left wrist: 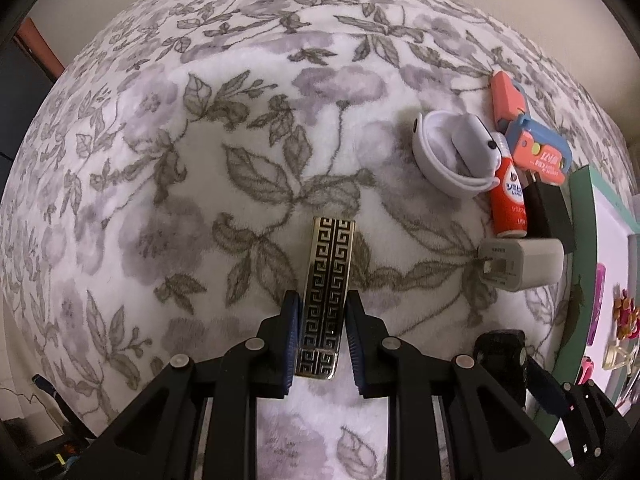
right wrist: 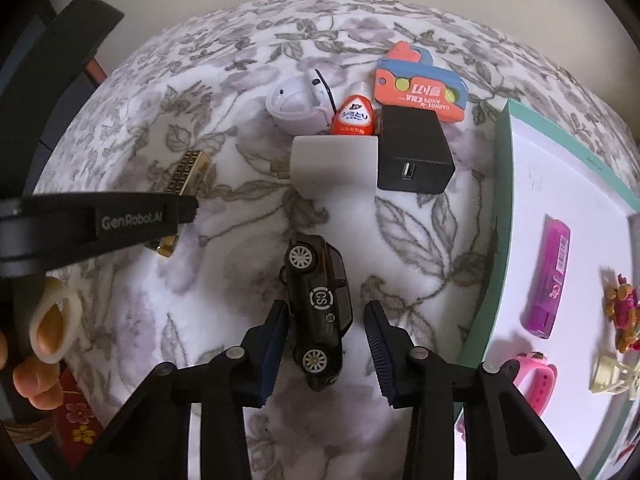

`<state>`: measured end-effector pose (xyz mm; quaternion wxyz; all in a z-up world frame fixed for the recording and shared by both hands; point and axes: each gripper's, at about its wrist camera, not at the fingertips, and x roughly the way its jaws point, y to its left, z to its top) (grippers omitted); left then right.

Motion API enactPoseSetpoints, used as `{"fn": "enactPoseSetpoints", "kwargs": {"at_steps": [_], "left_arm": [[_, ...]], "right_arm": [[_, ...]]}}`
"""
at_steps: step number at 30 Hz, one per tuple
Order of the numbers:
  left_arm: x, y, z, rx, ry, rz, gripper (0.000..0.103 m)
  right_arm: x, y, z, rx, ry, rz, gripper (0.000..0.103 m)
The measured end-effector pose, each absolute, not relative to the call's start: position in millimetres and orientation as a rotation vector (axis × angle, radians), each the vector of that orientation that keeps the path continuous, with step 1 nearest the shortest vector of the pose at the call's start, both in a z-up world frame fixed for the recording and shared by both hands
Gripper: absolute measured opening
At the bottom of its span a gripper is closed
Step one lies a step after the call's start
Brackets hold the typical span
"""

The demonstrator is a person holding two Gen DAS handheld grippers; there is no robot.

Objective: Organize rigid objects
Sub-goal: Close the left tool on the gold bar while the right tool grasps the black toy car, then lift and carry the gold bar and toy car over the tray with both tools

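Note:
A gold-and-black patterned bar (left wrist: 328, 264) lies lengthwise between the pads of my left gripper (left wrist: 322, 300), which is shut on its near half above the floral blanket (left wrist: 200, 200). From the right wrist view the same bar (right wrist: 188, 172) sticks out past the left gripper's black finger. A black toy car (right wrist: 320, 300) shows its side and two wheels between the fingers of my right gripper (right wrist: 326, 312). The left pad sits against the car while the right pad stands apart from it, so this gripper is open.
A cluster sits beyond: a white round case (right wrist: 298, 102), an orange bottle (right wrist: 354, 116), a coral-and-blue toy knife (right wrist: 420, 84), a black charger (right wrist: 412, 160) and a white charger (right wrist: 332, 164). A teal-rimmed tray (right wrist: 504, 200) on the right holds a purple tube (right wrist: 548, 276) and a pink watch (right wrist: 532, 376).

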<state>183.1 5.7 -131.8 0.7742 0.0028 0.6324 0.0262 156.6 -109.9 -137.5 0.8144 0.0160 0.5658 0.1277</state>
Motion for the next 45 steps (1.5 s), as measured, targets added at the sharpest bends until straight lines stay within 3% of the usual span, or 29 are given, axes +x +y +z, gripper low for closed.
{"fn": "enactPoseSetpoints", "kwargs": {"at_steps": [14, 20, 31, 45], "left_arm": [[228, 19, -131, 0.005, 1.298, 0.046, 0.024], [230, 12, -128, 0.05, 1.308, 0.053, 0.022], [221, 14, -127, 0.021, 1.345, 0.068, 0.021], [213, 9, -72, -0.031, 1.213, 0.059, 0.021]], "right_arm": [[155, -114, -137, 0.057, 1.2, 0.269, 0.039], [153, -121, -136, 0.079, 1.198, 0.255, 0.03], [146, -138, -131, 0.169, 1.211, 0.238, 0.03], [136, -176, -93, 0.307, 1.119, 0.196, 0.03]]}}
